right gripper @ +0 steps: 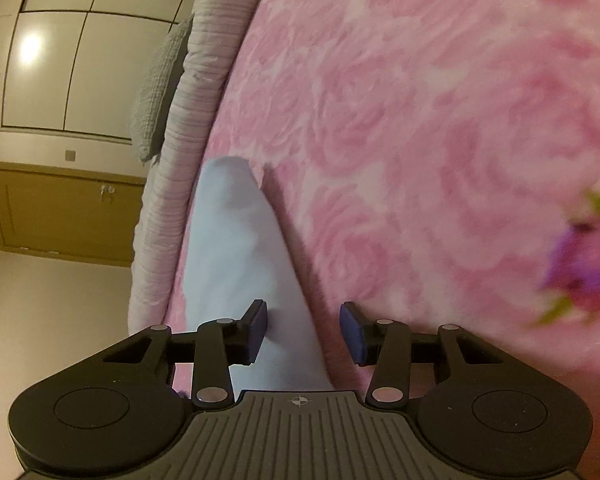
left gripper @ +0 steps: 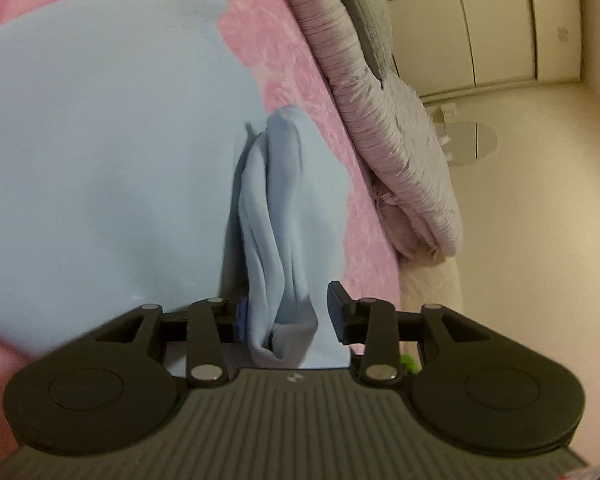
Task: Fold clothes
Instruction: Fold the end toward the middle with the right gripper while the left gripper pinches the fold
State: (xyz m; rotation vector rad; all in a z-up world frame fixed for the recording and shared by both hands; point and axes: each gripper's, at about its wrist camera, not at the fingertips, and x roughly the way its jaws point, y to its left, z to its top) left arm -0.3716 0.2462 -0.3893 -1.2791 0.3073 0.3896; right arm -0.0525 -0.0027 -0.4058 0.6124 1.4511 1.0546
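Pink rose-patterned blanket [right gripper: 400, 140] spread wide beneath everything. Ribbed pink quilt [left gripper: 384, 120] heaped along its edge, grey pillow [left gripper: 364, 12] against it. Light blue garment [left gripper: 100, 160] lying flat on the blanket, one bunched fold [left gripper: 276, 220] lifted off it. Left gripper [left gripper: 288, 320] partly open around that fold, far pad clear of the cloth. Right gripper [right gripper: 304, 332] open wide, straddling a blue strip [right gripper: 236, 248], not clamped.

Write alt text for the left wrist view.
The left gripper, jaws apart, has a bunched fold of a light blue garment between its fingers, the rest spread flat on a pink floral blanket. A ribbed pink quilt lies along the bed edge.
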